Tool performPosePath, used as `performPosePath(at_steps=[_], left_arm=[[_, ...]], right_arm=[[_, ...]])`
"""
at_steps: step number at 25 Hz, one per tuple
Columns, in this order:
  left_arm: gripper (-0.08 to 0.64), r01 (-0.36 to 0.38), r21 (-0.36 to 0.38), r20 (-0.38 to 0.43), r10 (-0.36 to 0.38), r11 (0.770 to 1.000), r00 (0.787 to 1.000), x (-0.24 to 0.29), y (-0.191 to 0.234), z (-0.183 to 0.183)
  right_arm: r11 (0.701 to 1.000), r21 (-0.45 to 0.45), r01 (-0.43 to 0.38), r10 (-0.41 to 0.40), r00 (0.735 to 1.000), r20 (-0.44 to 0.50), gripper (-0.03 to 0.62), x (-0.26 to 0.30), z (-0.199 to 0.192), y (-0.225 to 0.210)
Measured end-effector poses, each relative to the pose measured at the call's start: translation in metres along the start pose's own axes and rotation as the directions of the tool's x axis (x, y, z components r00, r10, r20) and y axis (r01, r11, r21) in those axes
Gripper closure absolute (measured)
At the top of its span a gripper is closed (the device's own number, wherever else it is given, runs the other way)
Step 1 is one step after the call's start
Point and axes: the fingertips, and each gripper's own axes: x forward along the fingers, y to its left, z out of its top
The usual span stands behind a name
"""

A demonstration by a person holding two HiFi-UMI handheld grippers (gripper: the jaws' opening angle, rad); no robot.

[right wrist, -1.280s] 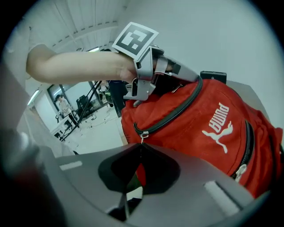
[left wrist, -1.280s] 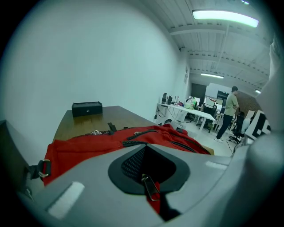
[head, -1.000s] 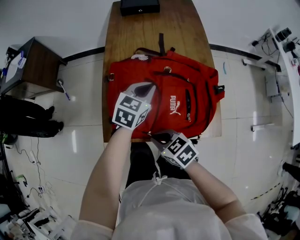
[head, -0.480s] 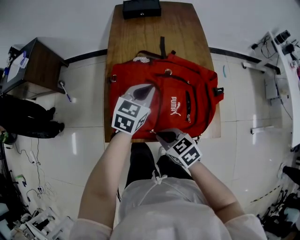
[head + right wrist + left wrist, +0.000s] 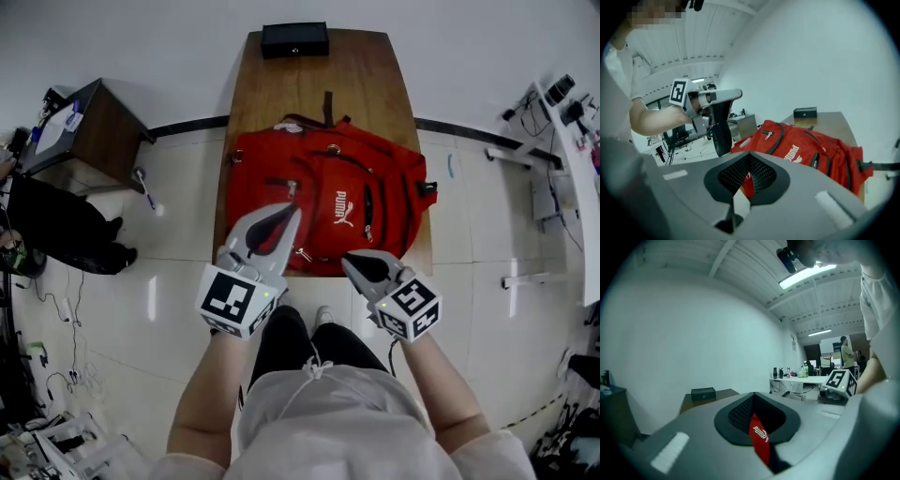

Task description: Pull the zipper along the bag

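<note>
A red backpack (image 5: 328, 206) lies flat on the wooden table (image 5: 319, 84) with its front pockets facing up. A silver zipper pull (image 5: 292, 190) rests on the front, and another (image 5: 305, 255) hangs near the bag's near edge. My left gripper (image 5: 291, 214) hovers over the bag's near left corner with its tips together and nothing in them. My right gripper (image 5: 349, 260) is off the bag's near edge, also shut and empty. In the right gripper view the backpack (image 5: 806, 150) lies ahead and the left gripper (image 5: 717, 117) stands at the left.
A black box (image 5: 294, 39) sits at the table's far end. A brown side table (image 5: 89, 131) and a person in black (image 5: 47, 225) are at the left. White desks with equipment (image 5: 553, 122) line the right wall. Tiled floor surrounds the table.
Both grippers have drawn back toward me. The left one has left the bag's front panel, and the right one has moved away from the bag's near edge.
</note>
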Motion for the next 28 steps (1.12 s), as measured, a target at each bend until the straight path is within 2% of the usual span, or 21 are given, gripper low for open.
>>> performPosePath(at_steps=[4,7,10,13,19,22,26,28], left_arm=[[0.552,-0.025,-0.047,0.004,0.026,0.999,1.0,-0.039,-0.027,-0.017],[0.552,-0.018,-0.093,-0.027,0.016,0.996,0.999,-0.067,-0.049,-0.042],[0.552,-0.015,-0.127,-0.047,0.009,0.992,0.999,-0.103,-0.073,-0.059],[0.552,-0.002,-0.161,-0.05,-0.006,0.987,0.999,-0.144,-0.096,-0.061],[0.552,0.04,-0.082,0.029,-0.038,0.996,0.999,-0.231,-0.134,-0.04],[0.552,0.048,-0.077,0.037,-0.045,0.996,0.998,-0.275,-0.153,-0.041],[0.552,0.06,-0.065,0.031,-0.058,0.996,0.998,-0.325,-0.179,-0.049],[0.552,0.066,-0.076,0.032,-0.064,0.995,0.997,-0.345,-0.186,-0.052]], right_arm=[[0.994,-0.107,0.001,0.007,0.997,0.079,0.584,-0.03,0.017,0.027],[0.985,-0.17,-0.01,0.027,0.995,0.097,0.584,-0.042,0.015,0.055],[0.983,-0.181,-0.029,0.047,0.994,0.097,0.584,-0.05,0.005,0.088],[0.985,-0.171,-0.012,0.03,0.994,0.102,0.584,-0.062,-0.009,0.125],[0.974,-0.204,0.095,-0.065,0.987,0.149,0.584,-0.078,-0.03,0.201],[0.969,-0.203,0.143,-0.104,0.976,0.191,0.584,-0.091,-0.03,0.246],[0.942,-0.26,0.213,-0.152,0.96,0.237,0.584,-0.112,-0.029,0.296],[0.935,-0.259,0.241,-0.173,0.95,0.258,0.584,-0.121,-0.03,0.314]])
